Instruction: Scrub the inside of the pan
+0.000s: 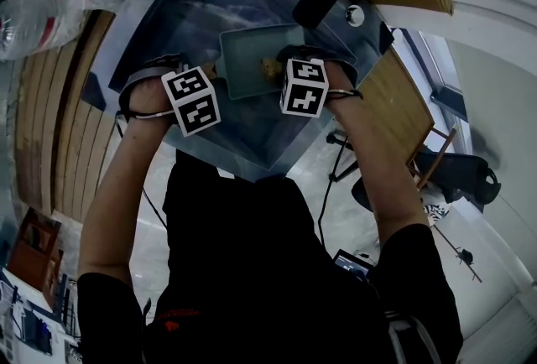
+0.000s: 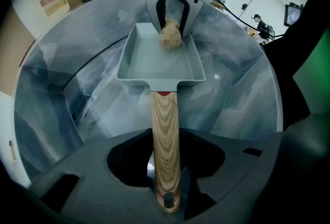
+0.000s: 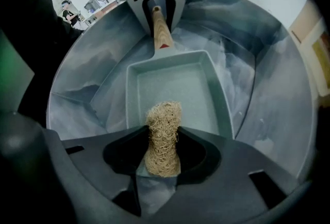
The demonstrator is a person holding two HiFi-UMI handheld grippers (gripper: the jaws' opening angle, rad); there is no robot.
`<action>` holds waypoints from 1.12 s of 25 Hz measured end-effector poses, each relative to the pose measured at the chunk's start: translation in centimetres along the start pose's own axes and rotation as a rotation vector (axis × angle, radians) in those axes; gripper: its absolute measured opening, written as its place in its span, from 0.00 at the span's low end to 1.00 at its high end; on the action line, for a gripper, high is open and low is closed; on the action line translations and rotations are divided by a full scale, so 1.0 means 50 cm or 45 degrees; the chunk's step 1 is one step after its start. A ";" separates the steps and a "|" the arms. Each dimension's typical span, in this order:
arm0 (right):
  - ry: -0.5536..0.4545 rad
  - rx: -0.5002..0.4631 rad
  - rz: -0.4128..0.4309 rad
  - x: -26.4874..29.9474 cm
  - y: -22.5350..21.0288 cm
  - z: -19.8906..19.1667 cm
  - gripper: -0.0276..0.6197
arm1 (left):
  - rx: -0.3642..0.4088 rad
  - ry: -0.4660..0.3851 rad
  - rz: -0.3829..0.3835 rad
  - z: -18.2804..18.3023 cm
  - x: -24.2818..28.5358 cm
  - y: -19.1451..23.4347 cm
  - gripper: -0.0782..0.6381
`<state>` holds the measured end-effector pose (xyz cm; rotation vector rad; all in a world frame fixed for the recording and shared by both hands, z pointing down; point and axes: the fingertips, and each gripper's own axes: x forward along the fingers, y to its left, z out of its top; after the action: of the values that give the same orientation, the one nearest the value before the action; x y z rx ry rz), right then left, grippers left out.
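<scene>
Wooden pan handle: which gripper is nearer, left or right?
Left. The left gripper is clamped on the wooden handle itself. The right gripper holds a fibre scrubber at the opposite end of the pan, away from the handle.

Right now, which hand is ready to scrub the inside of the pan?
The right. The right gripper grips the scrubber over the pan, while the left gripper is busy clamping the wooden handle.

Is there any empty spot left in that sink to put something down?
Yes: bare sink floor lies on both sides of the pan, out to the sink's sloping walls. The middle is crowded: the left hand-held gripper clamps the wooden handle, and the right hand-held gripper holds a scrubber to it.
</scene>
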<state>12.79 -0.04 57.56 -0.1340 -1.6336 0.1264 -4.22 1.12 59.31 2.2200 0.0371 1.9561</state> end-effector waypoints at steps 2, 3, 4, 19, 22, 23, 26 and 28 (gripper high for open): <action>-0.036 0.040 -0.027 -0.020 -0.005 0.003 0.30 | 0.022 0.010 0.028 -0.001 0.000 0.001 0.33; -0.062 0.064 -0.038 -0.031 -0.007 0.008 0.30 | 0.033 0.010 0.043 0.000 -0.001 0.002 0.33; -0.091 0.091 -0.049 -0.042 -0.010 0.013 0.30 | 0.044 0.008 0.059 0.000 -0.002 0.002 0.33; -0.491 0.415 -0.277 -0.226 -0.011 0.058 0.30 | 0.016 -0.263 0.309 0.039 -0.163 -0.007 0.39; -0.579 0.476 -0.334 -0.274 -0.004 0.066 0.30 | -0.035 -0.374 0.311 0.059 -0.217 -0.025 0.39; -0.606 0.497 -0.352 -0.289 -0.002 0.068 0.30 | -0.049 -0.406 0.312 0.065 -0.233 -0.031 0.39; -0.676 0.563 -0.400 -0.328 0.007 0.068 0.30 | -0.093 -0.506 0.313 0.085 -0.281 -0.046 0.39; -0.715 0.588 -0.436 -0.357 0.014 0.069 0.30 | -0.132 -0.582 0.305 0.098 -0.314 -0.058 0.39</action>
<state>10.55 -2.25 39.65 0.5804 -2.1092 0.2920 -1.18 1.21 42.90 2.6384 -0.3978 1.4554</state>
